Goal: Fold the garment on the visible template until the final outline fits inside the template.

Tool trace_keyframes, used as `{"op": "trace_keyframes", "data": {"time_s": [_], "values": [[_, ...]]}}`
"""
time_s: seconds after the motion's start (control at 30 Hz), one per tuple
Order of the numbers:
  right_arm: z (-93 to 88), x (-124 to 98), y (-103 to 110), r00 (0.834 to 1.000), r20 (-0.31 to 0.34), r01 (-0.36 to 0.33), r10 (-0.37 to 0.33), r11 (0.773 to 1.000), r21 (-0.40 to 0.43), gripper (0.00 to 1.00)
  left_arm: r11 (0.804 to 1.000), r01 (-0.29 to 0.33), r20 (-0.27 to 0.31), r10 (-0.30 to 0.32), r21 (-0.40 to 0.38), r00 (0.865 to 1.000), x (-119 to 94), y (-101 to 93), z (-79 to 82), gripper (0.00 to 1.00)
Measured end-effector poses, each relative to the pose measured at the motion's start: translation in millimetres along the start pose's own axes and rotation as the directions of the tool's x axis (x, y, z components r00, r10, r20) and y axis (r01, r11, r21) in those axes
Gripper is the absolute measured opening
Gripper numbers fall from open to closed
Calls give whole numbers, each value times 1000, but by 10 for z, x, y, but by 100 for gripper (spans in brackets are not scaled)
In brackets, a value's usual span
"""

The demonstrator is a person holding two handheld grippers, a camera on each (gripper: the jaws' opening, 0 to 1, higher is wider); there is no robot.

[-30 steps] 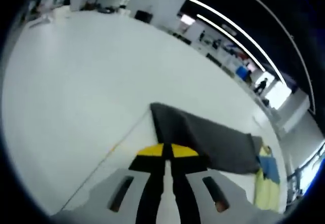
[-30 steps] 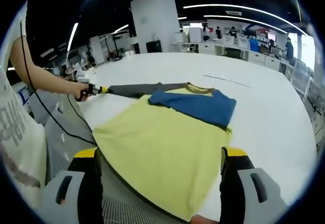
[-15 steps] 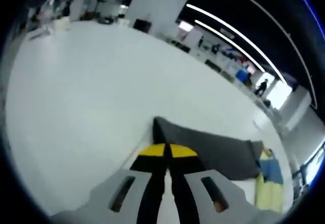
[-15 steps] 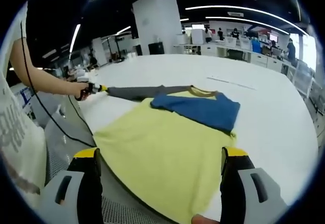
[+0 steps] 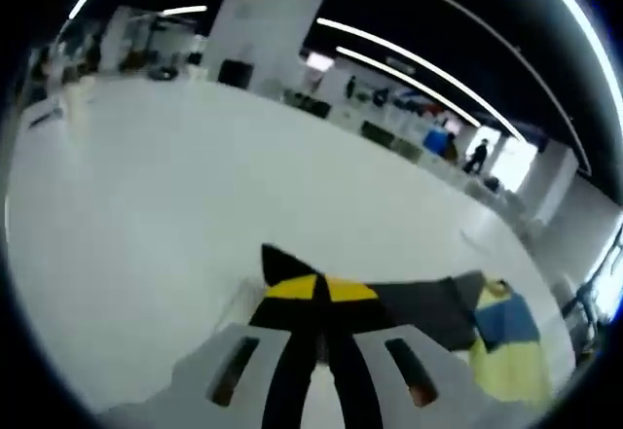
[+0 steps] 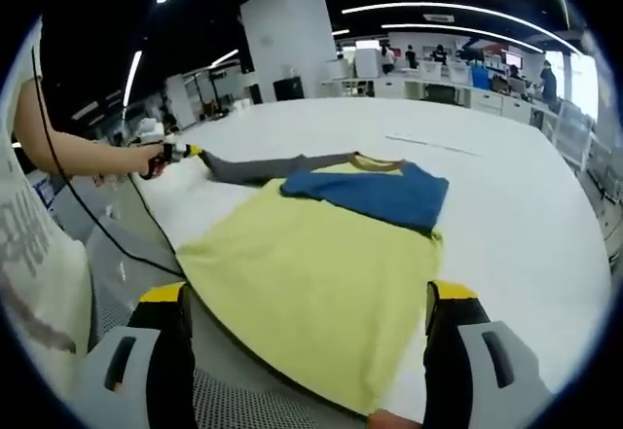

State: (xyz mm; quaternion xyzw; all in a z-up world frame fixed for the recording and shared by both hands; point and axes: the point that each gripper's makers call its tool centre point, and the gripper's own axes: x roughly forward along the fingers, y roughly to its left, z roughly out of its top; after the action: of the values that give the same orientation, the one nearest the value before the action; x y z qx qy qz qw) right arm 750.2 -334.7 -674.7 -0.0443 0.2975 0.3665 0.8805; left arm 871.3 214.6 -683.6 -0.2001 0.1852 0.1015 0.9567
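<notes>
Left claw (image 6: 181, 151) apparently pinches grey sleeve (image 6: 268, 166), stretched sideways from garment (image 6: 311, 283).

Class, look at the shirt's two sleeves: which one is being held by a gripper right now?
The grey sleeve, stretched out sideways with its cuff clamped in the left gripper. The blue sleeve lies folded across the yellow shirt body, with no gripper touching it.

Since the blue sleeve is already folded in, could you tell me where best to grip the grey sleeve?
Probably at its free cuff end, from the outer side: the grey sleeve lies stretched away from the shirt, and the left gripper is shut there.
</notes>
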Motion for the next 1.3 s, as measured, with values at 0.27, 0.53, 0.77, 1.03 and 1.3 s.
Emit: {"op": "trace_keyframes", "data": {"time_s": [0.27, 0.53, 0.77, 1.03, 1.3], "values": [[-59, -143, -88, 999, 28, 39, -40, 998, 40, 98, 993, 96, 110, -103, 73, 989, 66, -568, 490, 0], [-100, -245, -120, 996, 50, 65, -68, 996, 61, 98, 977, 201, 234, -213, 74, 949, 117, -1196, 1044, 0], [-73, -333, -255, 990, 85, 102, -111, 989, 110, 99, 942, 319, 244, -335, 102, 910, 144, -1737, 1229, 0], [-57, -415, -309, 984, 107, 128, -141, 984, 125, 98, 880, 440, 200, -471, 180, 859, 204, -2427, 1183, 0], [-32, -436, -335, 980, 128, 136, -155, 980, 146, 98, 787, 567, 150, -608, 243, 780, 187, -3250, 1087, 0]]}}
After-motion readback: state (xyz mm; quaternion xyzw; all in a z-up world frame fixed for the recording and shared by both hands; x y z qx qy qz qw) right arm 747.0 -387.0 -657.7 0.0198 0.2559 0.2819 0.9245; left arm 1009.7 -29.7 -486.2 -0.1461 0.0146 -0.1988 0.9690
